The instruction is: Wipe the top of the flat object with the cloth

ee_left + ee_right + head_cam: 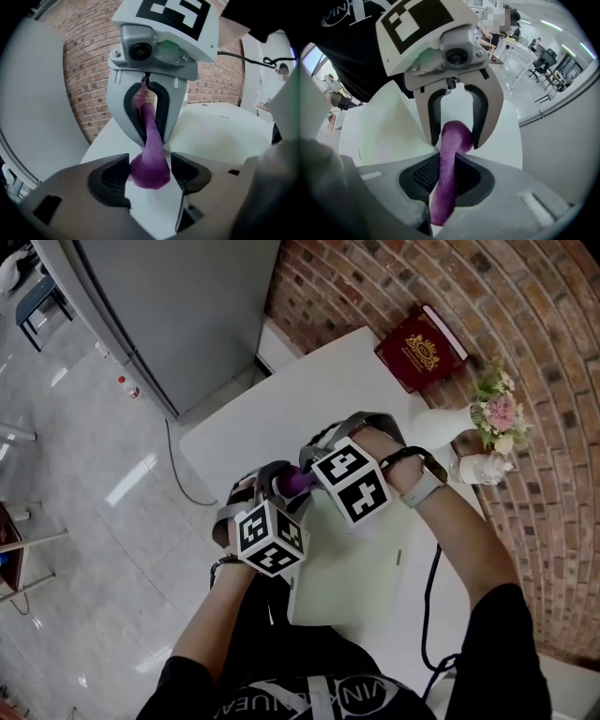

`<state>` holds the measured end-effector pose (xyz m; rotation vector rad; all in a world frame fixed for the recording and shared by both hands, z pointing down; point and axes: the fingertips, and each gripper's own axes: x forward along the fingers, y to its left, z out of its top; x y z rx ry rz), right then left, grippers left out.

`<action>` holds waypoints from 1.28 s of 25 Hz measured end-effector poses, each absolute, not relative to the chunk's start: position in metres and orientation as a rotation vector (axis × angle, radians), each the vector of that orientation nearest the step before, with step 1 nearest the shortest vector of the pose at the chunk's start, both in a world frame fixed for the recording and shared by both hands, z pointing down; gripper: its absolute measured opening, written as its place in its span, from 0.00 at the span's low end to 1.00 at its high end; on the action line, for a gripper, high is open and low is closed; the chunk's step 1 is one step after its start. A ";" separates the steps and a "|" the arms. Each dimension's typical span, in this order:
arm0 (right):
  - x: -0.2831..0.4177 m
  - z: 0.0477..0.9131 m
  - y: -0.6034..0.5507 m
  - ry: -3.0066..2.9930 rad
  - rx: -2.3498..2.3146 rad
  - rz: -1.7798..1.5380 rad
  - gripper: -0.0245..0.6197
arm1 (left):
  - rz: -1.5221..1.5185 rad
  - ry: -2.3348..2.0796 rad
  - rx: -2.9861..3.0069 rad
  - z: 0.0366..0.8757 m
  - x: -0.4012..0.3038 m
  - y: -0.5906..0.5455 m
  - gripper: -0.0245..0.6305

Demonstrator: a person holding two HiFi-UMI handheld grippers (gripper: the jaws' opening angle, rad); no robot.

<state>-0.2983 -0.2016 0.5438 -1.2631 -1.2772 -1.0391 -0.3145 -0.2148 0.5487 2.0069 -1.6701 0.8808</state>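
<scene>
A purple cloth (298, 481) is stretched between my two grippers above the white table (272, 418). My right gripper (314, 468) is shut on one end of it; in the right gripper view the cloth (445, 187) runs down between the pressed pads (423, 177). My left gripper (281, 488) faces it with jaws wide open. In the left gripper view the cloth's bunched end (151, 161) sits between those pads, which do not press it. The flat pale yellow-green object (361, 568) lies on the table just below both grippers.
At the table's far corner, against the brick wall, lies a red book (421, 348). A white vase of flowers (497, 418) and a small bottle (483, 468) stand at the right. A black cable (429, 606) runs beside the flat object. A grey cabinet (178, 306) stands beyond the table.
</scene>
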 end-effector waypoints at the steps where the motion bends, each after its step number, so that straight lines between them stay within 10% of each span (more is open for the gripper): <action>1: -0.299 0.543 -0.200 -1.303 -1.257 -1.025 0.13 | 0.908 -1.668 2.021 0.548 -0.313 -0.217 0.45; 6: -0.308 0.538 -0.200 -1.483 -1.147 -0.928 0.14 | 0.947 -1.678 2.010 0.550 -0.318 -0.219 0.19; 32: -0.184 0.546 -0.190 -1.983 -0.215 -0.053 0.17 | 0.979 -1.457 2.054 0.571 -0.274 -0.176 0.16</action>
